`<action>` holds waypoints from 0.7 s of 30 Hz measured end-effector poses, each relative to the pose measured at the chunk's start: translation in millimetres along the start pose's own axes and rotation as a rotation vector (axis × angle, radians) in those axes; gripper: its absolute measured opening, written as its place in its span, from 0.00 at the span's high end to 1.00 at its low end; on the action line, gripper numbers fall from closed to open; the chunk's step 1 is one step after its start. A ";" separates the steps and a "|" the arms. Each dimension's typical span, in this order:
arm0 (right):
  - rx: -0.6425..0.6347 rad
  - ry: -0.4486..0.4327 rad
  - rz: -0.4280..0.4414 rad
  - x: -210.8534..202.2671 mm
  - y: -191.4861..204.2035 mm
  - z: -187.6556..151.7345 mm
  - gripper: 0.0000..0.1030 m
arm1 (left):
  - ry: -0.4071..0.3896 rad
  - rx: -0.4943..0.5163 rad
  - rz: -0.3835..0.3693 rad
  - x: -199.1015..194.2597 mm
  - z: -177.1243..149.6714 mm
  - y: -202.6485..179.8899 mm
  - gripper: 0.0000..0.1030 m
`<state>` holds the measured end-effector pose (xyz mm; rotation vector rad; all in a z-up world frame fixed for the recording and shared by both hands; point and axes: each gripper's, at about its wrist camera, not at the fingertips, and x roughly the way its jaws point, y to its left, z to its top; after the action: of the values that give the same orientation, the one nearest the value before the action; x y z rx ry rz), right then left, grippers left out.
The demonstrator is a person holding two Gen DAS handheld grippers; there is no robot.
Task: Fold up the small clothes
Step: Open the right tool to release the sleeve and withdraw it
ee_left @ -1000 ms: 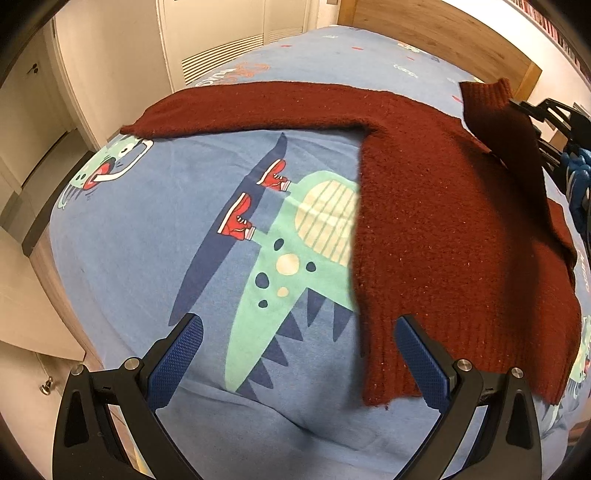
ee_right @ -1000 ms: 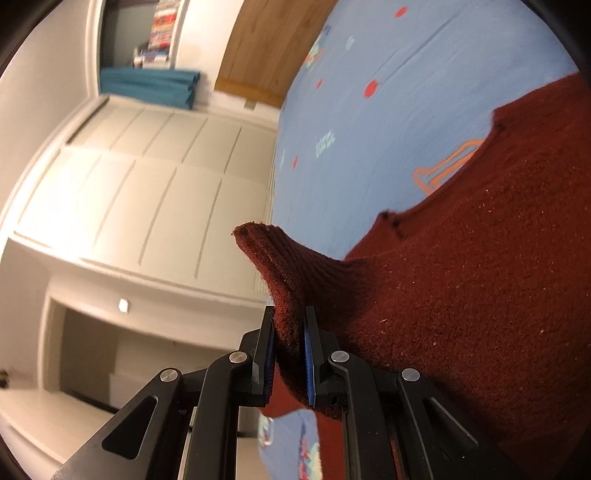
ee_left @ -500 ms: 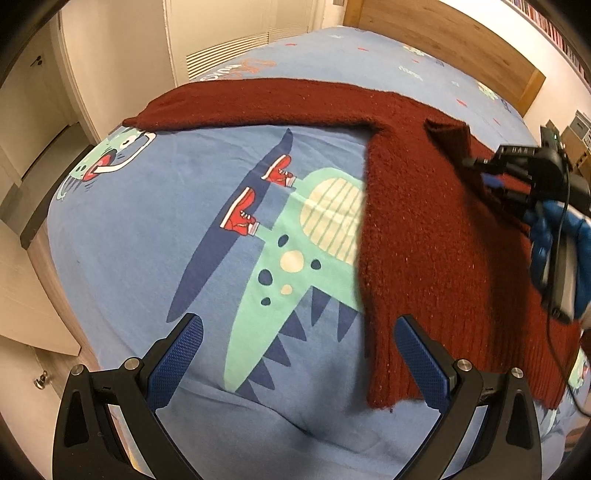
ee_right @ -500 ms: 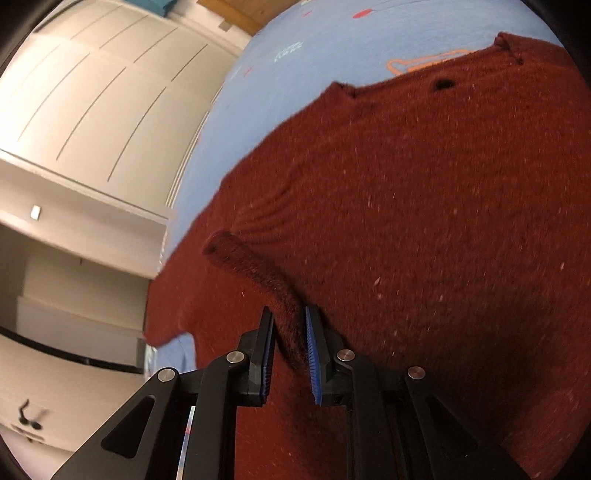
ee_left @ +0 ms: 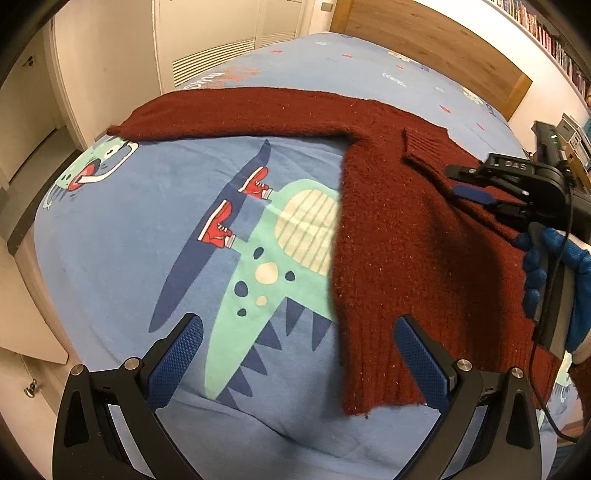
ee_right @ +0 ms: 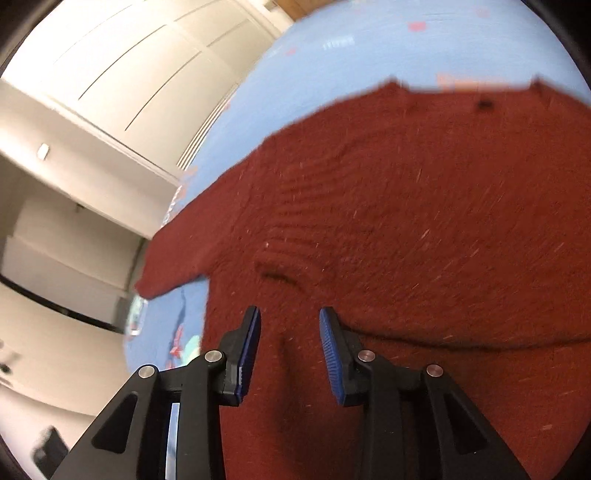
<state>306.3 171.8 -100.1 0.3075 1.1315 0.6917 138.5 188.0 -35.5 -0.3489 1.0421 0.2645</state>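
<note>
A dark red knit sweater [ee_left: 399, 240] lies flat on the blue dinosaur bedspread [ee_left: 147, 221]. One sleeve [ee_left: 240, 114] stretches out to the left. The other sleeve, with its ribbed cuff [ee_left: 424, 147], lies folded over the body. My right gripper [ee_left: 465, 182] hovers just behind that folded sleeve, held by a blue-gloved hand [ee_left: 546, 266]. In the right wrist view the right gripper [ee_right: 290, 317] has its jaws opening, pads apart over the sweater [ee_right: 406, 221], pressing nothing. My left gripper [ee_left: 297, 332] stands wide open above the bed, its right finger over the sweater's hem [ee_left: 380, 384].
The bed's left edge [ee_left: 40, 236] drops to the floor beside white wardrobe doors [ee_left: 207, 33]. A wooden headboard [ee_left: 436, 44] closes the far end. Boxes and a device [ee_left: 565, 133] stand at the far right, and a black cable hangs from the right gripper.
The right gripper carried the sleeve left across the sweater's body, laid it down and parted its jaws off the cuff. The left gripper stayed in place, open.
</note>
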 end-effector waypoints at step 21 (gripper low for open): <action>-0.099 -0.126 -0.313 -34.7 -46.9 -8.4 0.53 | -0.066 0.003 0.056 -2.9 14.3 6.3 0.01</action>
<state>306.4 113.0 -104.5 0.0851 0.9943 0.4428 146.0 199.4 -27.4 -0.3064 0.9877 0.3226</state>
